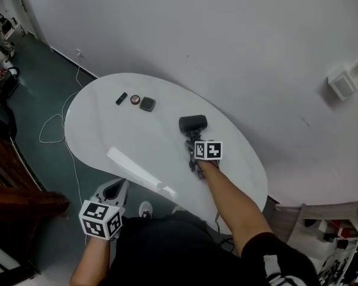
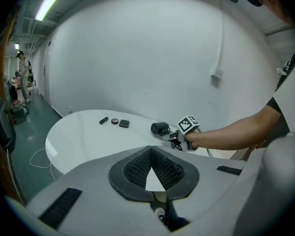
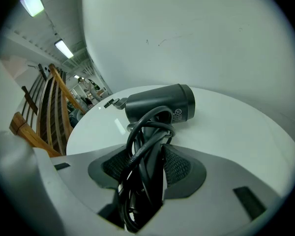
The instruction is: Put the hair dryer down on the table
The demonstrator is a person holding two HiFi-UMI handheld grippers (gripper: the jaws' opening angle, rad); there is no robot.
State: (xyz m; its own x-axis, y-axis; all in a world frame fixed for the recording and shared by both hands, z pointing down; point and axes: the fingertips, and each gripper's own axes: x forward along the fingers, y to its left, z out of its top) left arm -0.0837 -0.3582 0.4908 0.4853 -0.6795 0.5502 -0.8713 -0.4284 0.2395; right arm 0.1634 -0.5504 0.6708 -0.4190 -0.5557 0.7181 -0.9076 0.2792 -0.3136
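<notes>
Over the bench, right of centre: dark grey hair dryer [image 1: 193,123], barrel lying crosswise to the gripper that holds it; contact with the bench top impossible to tell.
Cord [image 3: 135,146]: black, looped around the hair dryer's handle, running back with it between the jaws of the right gripper.
Right gripper [image 3: 148,154]: clamped on the handle and the wrapped cord, ribbed pads pressed against both sides; marker cube [image 1: 207,150] on top, bare forearm [image 1: 232,201] behind, reaching in from the near right.
Bench [image 1: 107,136]: white, glossy, rounded in outline, set close to a white wall [image 1: 227,40].
Far left of bench: three small dark items in a row, well apart from the hair dryer: short black bar [image 1: 121,98], round compact [image 1: 135,99], squarish dark case [image 1: 147,104].
Left gripper [image 1: 115,189]: low at the bench's near edge, well apart from the hair dryer, jaws closed tip to tip, nothing between them.
Floor [image 1: 48,100]: dark green, with a white cable [image 1: 51,130] looping beside the bench's left side.
Wall box [image 1: 342,85]: small, white, mounted at the far right.
</notes>
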